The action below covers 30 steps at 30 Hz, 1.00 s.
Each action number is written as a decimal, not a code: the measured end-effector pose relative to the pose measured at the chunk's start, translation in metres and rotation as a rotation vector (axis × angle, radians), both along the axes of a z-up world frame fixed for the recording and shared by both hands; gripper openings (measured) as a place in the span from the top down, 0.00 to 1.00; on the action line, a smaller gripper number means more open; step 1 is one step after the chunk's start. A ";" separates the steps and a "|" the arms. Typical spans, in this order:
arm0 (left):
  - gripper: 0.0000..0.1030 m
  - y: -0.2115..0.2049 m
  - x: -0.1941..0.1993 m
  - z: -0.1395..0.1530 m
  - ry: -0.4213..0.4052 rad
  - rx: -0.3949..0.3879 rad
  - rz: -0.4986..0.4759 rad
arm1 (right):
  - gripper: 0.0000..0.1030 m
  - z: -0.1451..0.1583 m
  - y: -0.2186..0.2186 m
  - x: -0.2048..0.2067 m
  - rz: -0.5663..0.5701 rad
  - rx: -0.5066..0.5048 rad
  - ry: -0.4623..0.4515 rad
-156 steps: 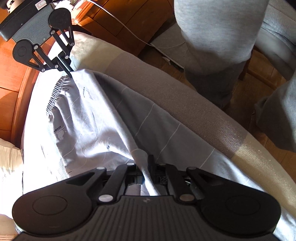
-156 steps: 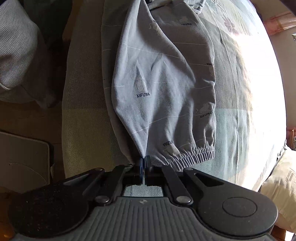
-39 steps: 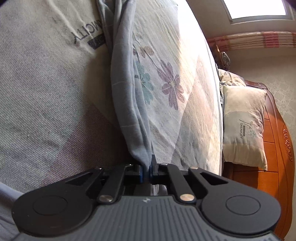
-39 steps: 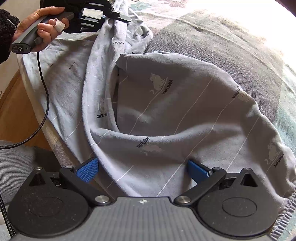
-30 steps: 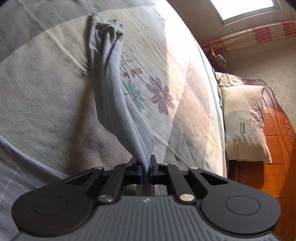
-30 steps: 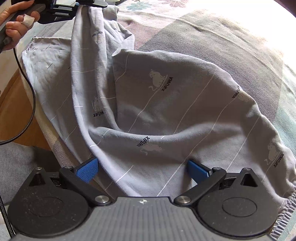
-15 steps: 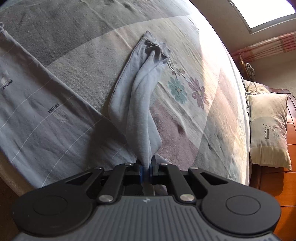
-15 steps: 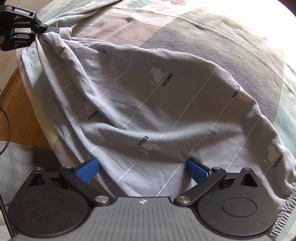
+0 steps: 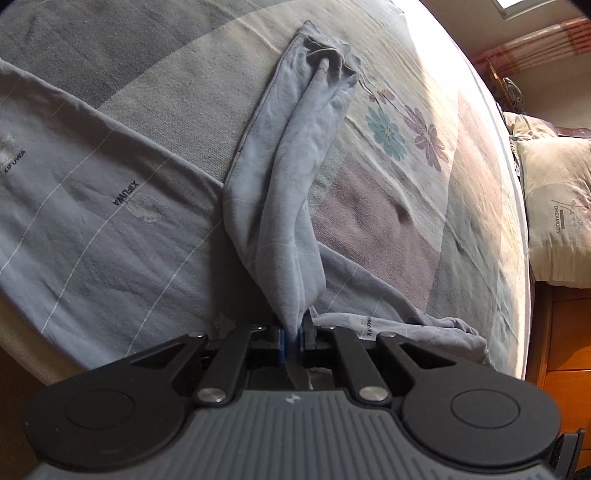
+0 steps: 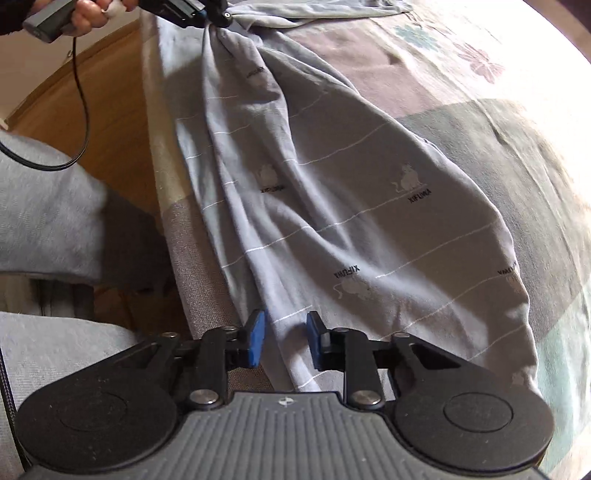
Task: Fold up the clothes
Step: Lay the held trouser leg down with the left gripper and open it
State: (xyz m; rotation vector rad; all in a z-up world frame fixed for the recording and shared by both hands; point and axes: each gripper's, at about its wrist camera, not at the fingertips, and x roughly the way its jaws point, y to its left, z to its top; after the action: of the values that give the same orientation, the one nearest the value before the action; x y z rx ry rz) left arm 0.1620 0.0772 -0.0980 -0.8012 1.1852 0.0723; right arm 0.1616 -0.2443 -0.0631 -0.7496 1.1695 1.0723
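- A grey garment point(image 10: 351, 221) with thin white lines and small printed animals is spread on a bed point(image 9: 388, 206). It lies along the near edge of the bed.
- A long narrow part of the garment point(image 9: 291, 166) is pulled up in a bunch from the bed cover. Its far end lies flat near some printed flowers point(image 9: 406, 136).
- The near end of that bunch is pinched in the left gripper point(image 9: 291, 341). Its jaws are closed tight on the cloth, with almost no gap.
- In the right wrist view, the left gripper point(image 10: 207, 14) is seen at the far left, at the top corner of the garment. It is held by a hand point(image 10: 92, 11), and a black cable point(image 10: 83, 110) hangs down from it.
- The right gripper point(image 10: 284, 338) is held over the near edge of the garment. Its jaws have just been closing, and they are now partly closed with a small gap.
- A fold of the grey cloth lies between the two blue pads point(image 10: 256, 338). The pads are not seen to press on it.
- A pillow point(image 9: 557, 214) is seen at the far right of the bed.
- A grey sleeve point(image 10: 48, 214) of the person is seen at the left.
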 end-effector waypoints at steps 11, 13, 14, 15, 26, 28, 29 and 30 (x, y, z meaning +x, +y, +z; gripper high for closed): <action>0.95 0.006 0.000 0.004 0.016 -0.041 0.001 | 0.96 0.001 0.009 -0.014 0.192 -0.038 -0.047; 0.95 0.007 -0.002 0.008 0.014 -0.043 -0.003 | 0.96 0.008 0.004 -0.006 0.155 -0.025 0.006; 0.95 0.007 -0.002 0.009 0.015 -0.045 -0.008 | 0.96 0.010 0.003 -0.004 0.153 -0.021 0.019; 0.95 0.008 -0.003 0.006 0.019 -0.049 -0.011 | 0.96 0.012 0.002 -0.002 0.153 -0.018 0.028; 0.84 0.014 -0.015 -0.009 0.067 -0.102 -0.060 | 0.94 -0.012 0.005 -0.014 0.212 -0.076 0.116; 0.83 0.017 -0.015 -0.004 0.070 -0.097 -0.086 | 0.94 -0.013 0.003 -0.014 0.193 -0.084 0.117; 0.83 0.019 -0.015 0.000 0.071 -0.082 -0.096 | 0.93 -0.012 0.002 -0.014 0.189 -0.090 0.112; 0.82 0.022 -0.015 0.004 0.073 -0.068 -0.106 | 0.93 -0.011 0.002 -0.013 0.182 -0.090 0.109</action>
State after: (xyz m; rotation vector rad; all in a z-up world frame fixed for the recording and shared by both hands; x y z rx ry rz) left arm 0.1470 0.0987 -0.0944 -0.7995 1.3028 -0.0266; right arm 0.1485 -0.2423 -0.0741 -0.8902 1.2672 1.2298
